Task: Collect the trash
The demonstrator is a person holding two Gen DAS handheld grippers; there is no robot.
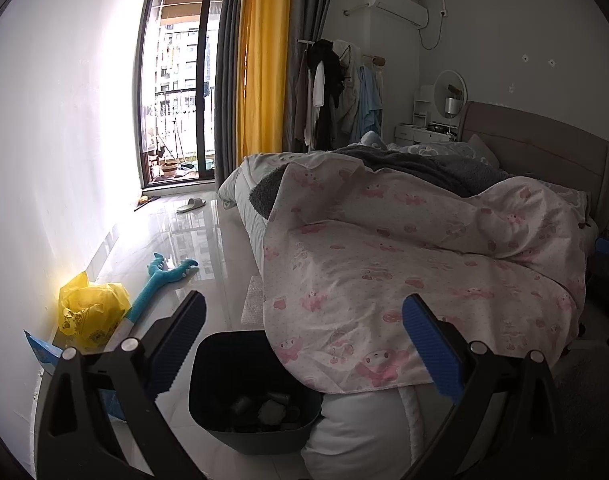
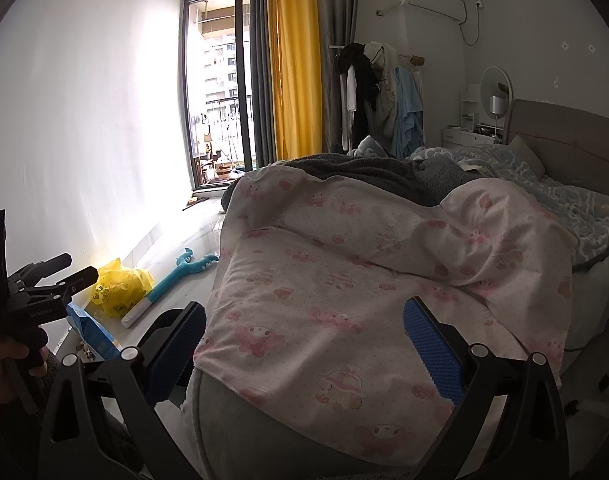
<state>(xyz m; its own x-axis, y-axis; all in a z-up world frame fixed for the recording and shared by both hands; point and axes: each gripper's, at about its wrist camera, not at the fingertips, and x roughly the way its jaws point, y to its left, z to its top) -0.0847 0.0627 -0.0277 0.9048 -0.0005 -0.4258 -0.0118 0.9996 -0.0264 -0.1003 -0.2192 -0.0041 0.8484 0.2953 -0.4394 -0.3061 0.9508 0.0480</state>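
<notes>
A dark trash bin stands on the floor at the bed's foot, with crumpled trash inside. My left gripper is open and empty, above the bin. A yellow plastic bag lies by the wall at the left and also shows in the right wrist view. A blue packet lies beside it, also in the right wrist view. A bubble wrap piece lies on the floor beside the bed. My right gripper is open and empty over the pink blanket.
The bed fills the right side, its blanket hanging over the bin's edge. A teal plush toy lies on the glossy floor. A slipper lies near the balcony door. A clothes rack stands behind the bed.
</notes>
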